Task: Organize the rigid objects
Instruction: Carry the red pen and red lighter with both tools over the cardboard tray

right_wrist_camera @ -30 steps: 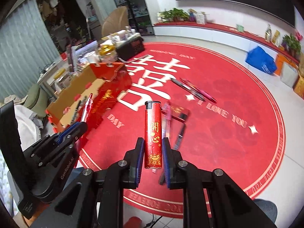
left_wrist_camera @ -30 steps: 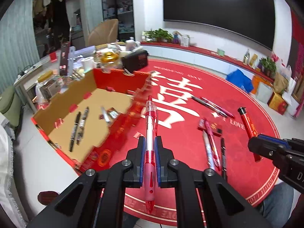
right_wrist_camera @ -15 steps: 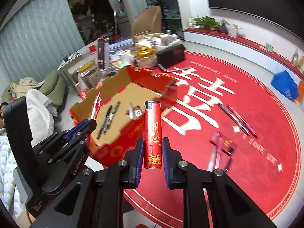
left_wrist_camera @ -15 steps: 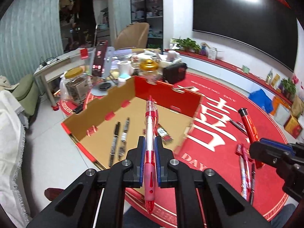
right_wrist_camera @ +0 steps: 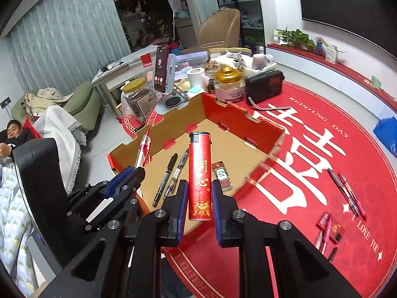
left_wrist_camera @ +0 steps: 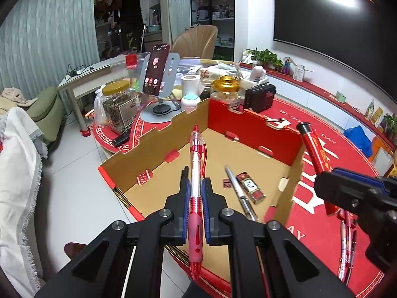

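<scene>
Left tongs (left_wrist_camera: 196,191) are pinching a red-and-clear plastic click pen (left_wrist_camera: 196,173) w/ a pink rubber grip, blue pads pressing on both sides of the barrel. The pen is pointing fwd, its tip end near the camera, hanging above the open cardboard box (left_wrist_camera: 153,134), red outside, plain brown inside. Right tongs (right_wrist_camera: 199,193) are gripping a tall red cylindrical lighter (right_wrist_camera: 200,173) w/ gold characters and a black cap, holding it upright btwn the pads, over the box's near edge.

In the left view, the right tongs are showing at the right edge, the lighter slanting up over the box's right wall. In the right view, the left tongs are sitting at left, the pen poking out over the box's left wall.

Inside the box: two black marker pens (right_wrist_camera: 171,176) lying side by side on the floor, a silver pen (left_wrist_camera: 239,193) at an angle, and a small red patterned packet (left_wrist_camera: 250,187) just beside it.

The box is resting on a round red bench (right_wrist_camera: 322,154) w/ big white characters. On the bench to the right of the box, well apart from it: a dark pen and a pink pen (right_wrist_camera: 352,193) lying together, plus a blurred cluster of red and pink pens (right_wrist_camera: 327,226) nearer the edge.

Behind the box: a gold-lidded glass jar (left_wrist_camera: 227,89), a phone on a grey stand (left_wrist_camera: 156,72), a white paper roll (left_wrist_camera: 189,83), a black radio-like box (left_wrist_camera: 259,96).
</scene>
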`<action>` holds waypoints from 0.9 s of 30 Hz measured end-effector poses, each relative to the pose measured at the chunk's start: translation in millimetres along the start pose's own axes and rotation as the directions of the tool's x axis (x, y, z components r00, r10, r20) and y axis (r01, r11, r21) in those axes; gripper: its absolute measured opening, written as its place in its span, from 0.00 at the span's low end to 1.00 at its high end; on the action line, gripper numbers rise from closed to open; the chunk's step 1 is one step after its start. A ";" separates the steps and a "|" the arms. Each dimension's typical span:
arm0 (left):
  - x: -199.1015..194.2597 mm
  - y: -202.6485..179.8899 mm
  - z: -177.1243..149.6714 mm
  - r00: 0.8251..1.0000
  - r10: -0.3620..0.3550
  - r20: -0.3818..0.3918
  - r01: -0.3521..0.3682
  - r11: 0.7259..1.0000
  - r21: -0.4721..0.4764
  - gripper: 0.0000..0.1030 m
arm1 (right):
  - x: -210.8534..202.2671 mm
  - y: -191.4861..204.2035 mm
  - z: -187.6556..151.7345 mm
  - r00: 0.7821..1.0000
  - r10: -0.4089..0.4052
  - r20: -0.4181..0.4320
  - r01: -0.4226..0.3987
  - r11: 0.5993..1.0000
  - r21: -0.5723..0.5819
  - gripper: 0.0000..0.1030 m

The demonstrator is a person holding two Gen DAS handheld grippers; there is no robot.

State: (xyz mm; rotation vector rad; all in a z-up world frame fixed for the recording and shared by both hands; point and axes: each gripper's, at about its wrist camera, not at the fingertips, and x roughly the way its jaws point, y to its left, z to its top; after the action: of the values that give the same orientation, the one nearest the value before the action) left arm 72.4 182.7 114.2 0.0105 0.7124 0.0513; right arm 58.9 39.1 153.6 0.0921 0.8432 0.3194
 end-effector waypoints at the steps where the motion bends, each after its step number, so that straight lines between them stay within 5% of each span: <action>1: 2.7 1.4 0.0 1.000 0.003 -0.004 -0.003 1.000 -0.003 0.10 | 3.7 1.5 0.6 1.000 0.002 -0.006 -0.002 1.000 -0.003 0.20; 27: 52.6 8.9 0.9 0.997 0.013 -0.072 -0.013 1.000 -0.005 0.10 | 62.1 -2.6 11.8 0.996 -0.018 -0.088 0.017 1.000 -0.007 0.20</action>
State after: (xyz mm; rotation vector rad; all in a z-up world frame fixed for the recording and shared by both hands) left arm 112.4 194.3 80.8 0.0078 0.7843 0.0665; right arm 106.9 56.6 116.3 0.0649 0.9295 0.3114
